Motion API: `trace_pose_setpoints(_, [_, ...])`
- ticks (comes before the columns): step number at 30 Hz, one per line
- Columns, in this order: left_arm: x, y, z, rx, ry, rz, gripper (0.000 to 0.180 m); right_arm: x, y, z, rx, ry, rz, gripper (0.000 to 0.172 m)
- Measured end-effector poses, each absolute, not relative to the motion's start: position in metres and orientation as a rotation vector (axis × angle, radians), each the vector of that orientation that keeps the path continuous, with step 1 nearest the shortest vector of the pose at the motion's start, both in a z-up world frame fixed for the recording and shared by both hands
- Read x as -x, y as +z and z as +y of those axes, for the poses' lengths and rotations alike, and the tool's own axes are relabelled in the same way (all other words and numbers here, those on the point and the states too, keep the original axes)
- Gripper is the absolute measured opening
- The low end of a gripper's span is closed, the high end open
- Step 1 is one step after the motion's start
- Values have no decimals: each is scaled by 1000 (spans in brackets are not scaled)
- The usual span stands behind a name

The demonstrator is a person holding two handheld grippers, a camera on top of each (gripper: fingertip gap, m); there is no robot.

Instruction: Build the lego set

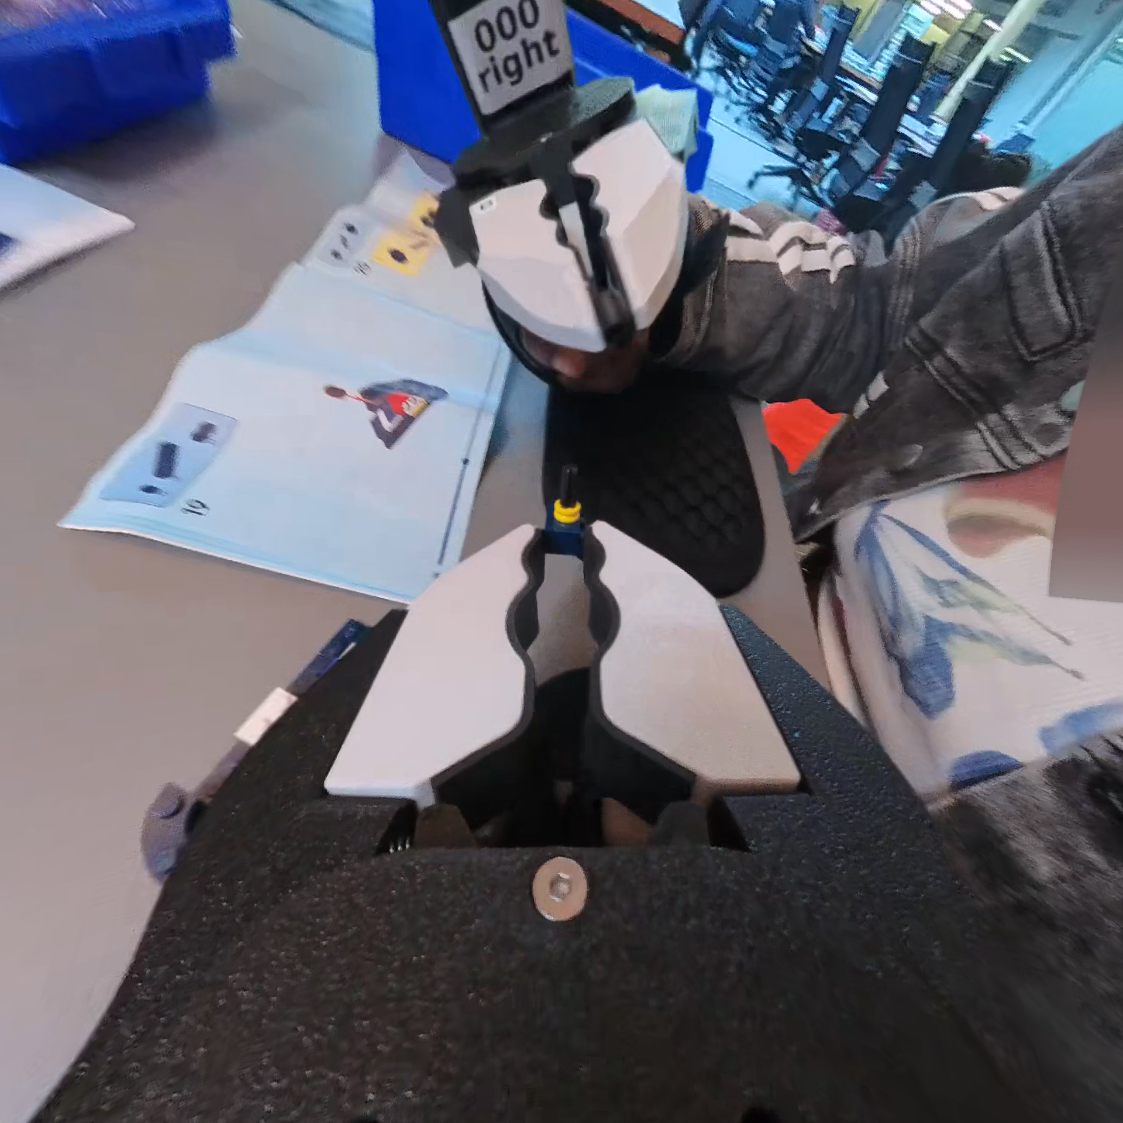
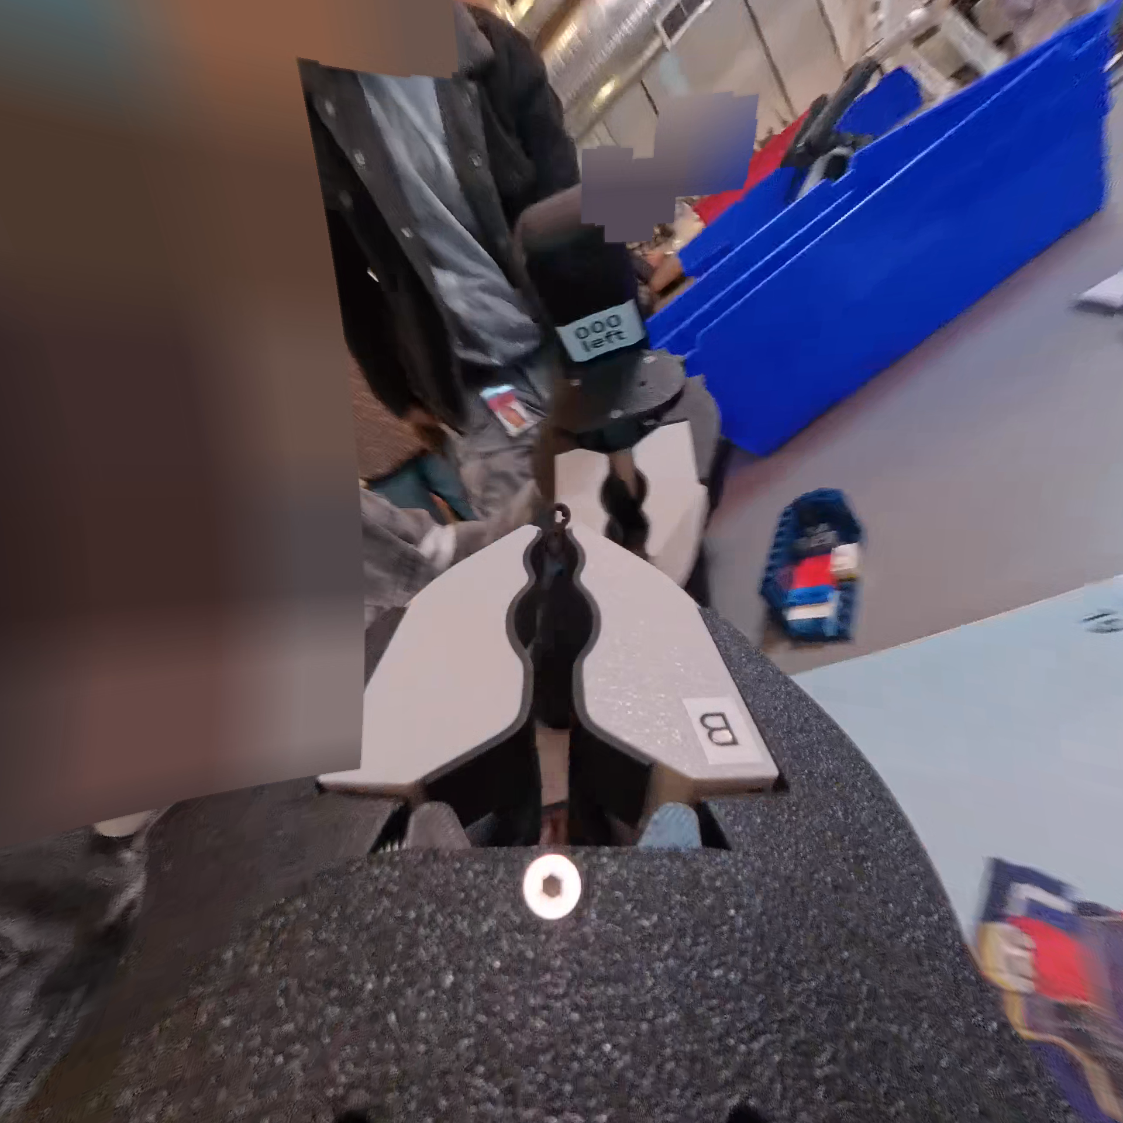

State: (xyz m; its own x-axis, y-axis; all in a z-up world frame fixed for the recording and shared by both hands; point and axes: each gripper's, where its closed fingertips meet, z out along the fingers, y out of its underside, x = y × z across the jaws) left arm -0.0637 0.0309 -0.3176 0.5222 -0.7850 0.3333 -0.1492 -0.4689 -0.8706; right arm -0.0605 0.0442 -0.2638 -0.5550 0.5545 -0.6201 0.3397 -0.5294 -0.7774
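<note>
Here, the left gripper (image 1: 562,535) clamps a small dark blue brick (image 1: 564,539) at its fingertips; its black axle (image 1: 569,483), ringed by a yellow bush (image 1: 567,514), points straight ahead, away from the fingers. Beyond, above an open instruction booklet (image 1: 291,449) on the grey table (image 1: 121,607), the right gripper (image 2: 556,532) pinches a thin dark piece (image 2: 558,516) with a ringed tip.

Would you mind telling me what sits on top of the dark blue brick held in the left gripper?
A yellow ribbed ring sits on the dark blue brick, with a black pin rising through it. The left gripper fingertips cover the brick's lower part.
</note>
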Motion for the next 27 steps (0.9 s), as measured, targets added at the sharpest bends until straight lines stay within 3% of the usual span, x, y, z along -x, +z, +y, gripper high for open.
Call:
trace_pose_setpoints(8, [59,-317,12,1960,-1311,789,12,56,-289,35,1546,2093,-1564,5])
trace_pose_setpoints(27, [53,-331,5,2036,-1272,890,12,54,-312,22,1566,1821,-1757,5])
